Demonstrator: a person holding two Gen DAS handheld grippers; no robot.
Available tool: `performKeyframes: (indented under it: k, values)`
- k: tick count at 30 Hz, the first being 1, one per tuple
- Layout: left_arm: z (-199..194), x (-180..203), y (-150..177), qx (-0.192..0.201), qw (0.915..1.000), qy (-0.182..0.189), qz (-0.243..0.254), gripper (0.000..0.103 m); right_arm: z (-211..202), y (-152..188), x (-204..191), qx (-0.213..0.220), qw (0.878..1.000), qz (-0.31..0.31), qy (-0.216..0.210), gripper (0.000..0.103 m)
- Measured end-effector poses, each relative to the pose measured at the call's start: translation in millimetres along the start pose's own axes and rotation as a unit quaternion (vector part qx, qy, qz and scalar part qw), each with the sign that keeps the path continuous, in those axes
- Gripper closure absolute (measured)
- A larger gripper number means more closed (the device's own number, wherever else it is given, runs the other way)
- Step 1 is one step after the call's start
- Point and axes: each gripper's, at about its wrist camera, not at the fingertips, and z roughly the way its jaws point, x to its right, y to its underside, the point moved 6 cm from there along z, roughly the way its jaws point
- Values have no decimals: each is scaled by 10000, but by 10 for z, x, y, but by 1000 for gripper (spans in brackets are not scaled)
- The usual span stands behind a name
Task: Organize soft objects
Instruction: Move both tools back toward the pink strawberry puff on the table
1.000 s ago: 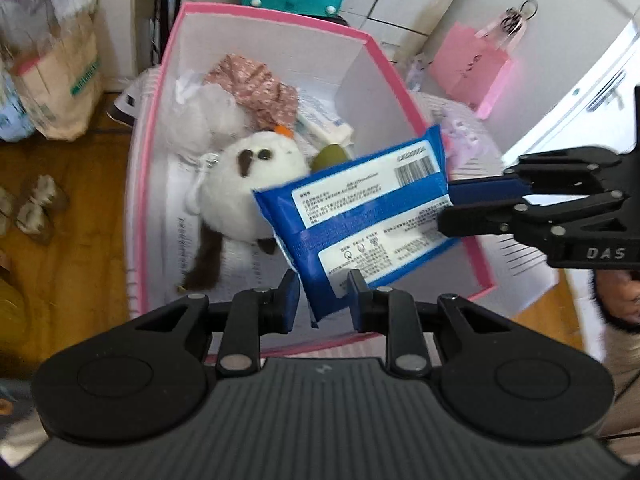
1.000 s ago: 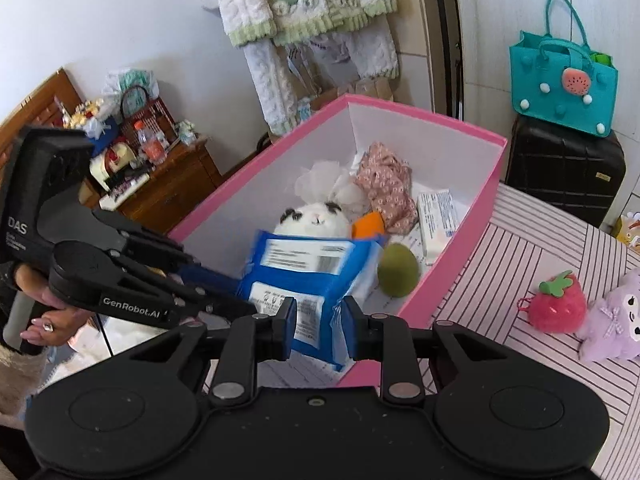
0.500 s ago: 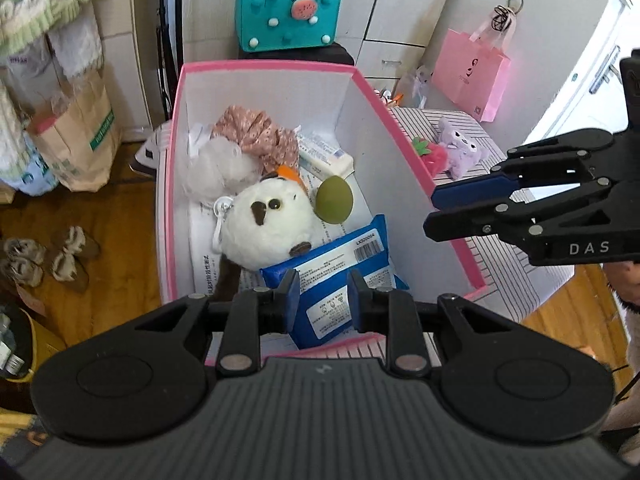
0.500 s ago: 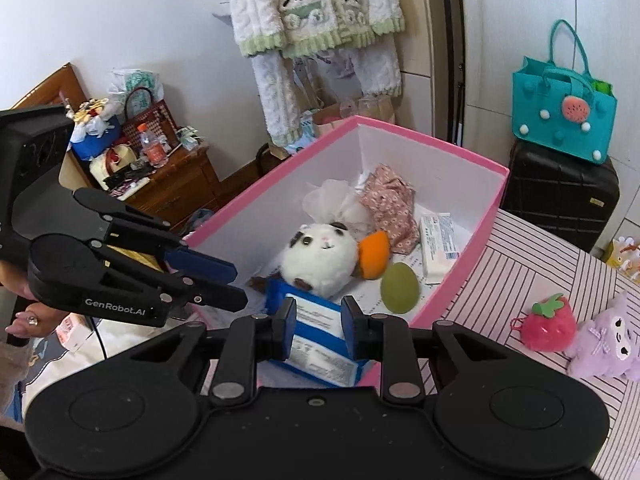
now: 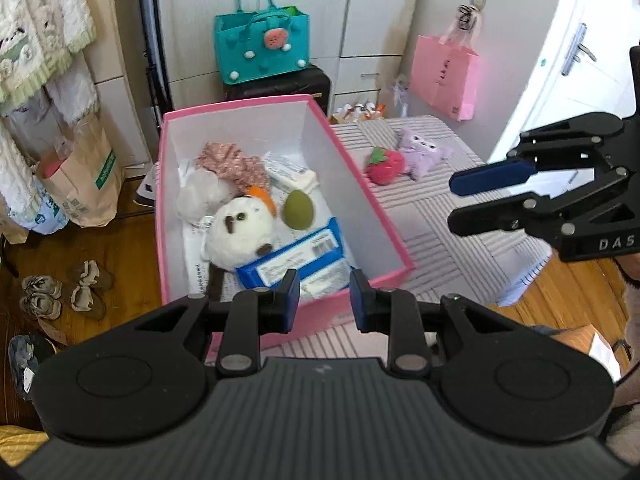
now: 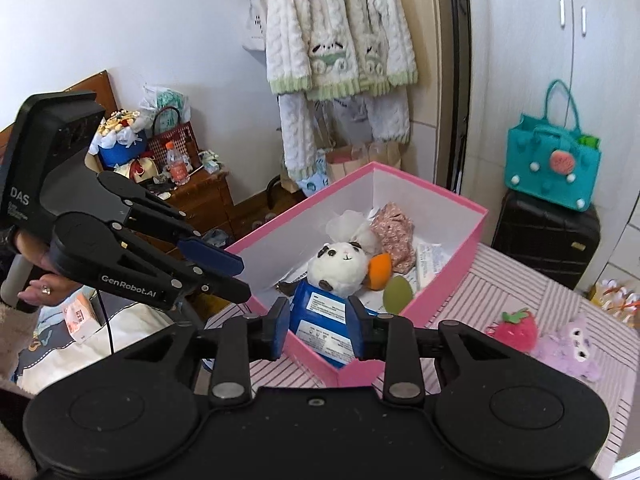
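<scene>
From your left wrist view, your left tool hovers with jaws opening, empty, above the pink box on the striped surface. The blue wipes pack lies at the box's near end beside the panda plush.

From your right wrist view, your right tool is opening too, gripping nothing, with the strawberry plush outside the box

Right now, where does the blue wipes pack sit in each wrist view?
Left wrist: blue pack lies in the pink box's near end, just above the fingertips, beside the white plush.
Right wrist: it lies in the near corner, seen between the fingers.
Shared landmark: the green egg, beyond the pack.
</scene>
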Motion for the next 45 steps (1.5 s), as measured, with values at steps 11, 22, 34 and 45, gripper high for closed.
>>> performKeyframes:
  k: [11, 22, 34, 45]
  values:
    - [-136, 656, -89, 189, 9983, 288, 480, 60, -575, 305, 251, 275, 9990, 128, 313, 60]
    - [208, 1202, -188, 354, 9961, 439, 673, 52, -818, 696, 874, 327, 9959, 538, 648, 51]
    - [787, 1549, -428, 818, 9949, 206, 558, 47, -676, 1006, 1611, 412, 9915, 692, 1024, 43]
    - [1484, 1536, -686, 852, 9963, -143, -29, 43, -323, 1196, 2060, 588, 9899, 331, 1247, 25]
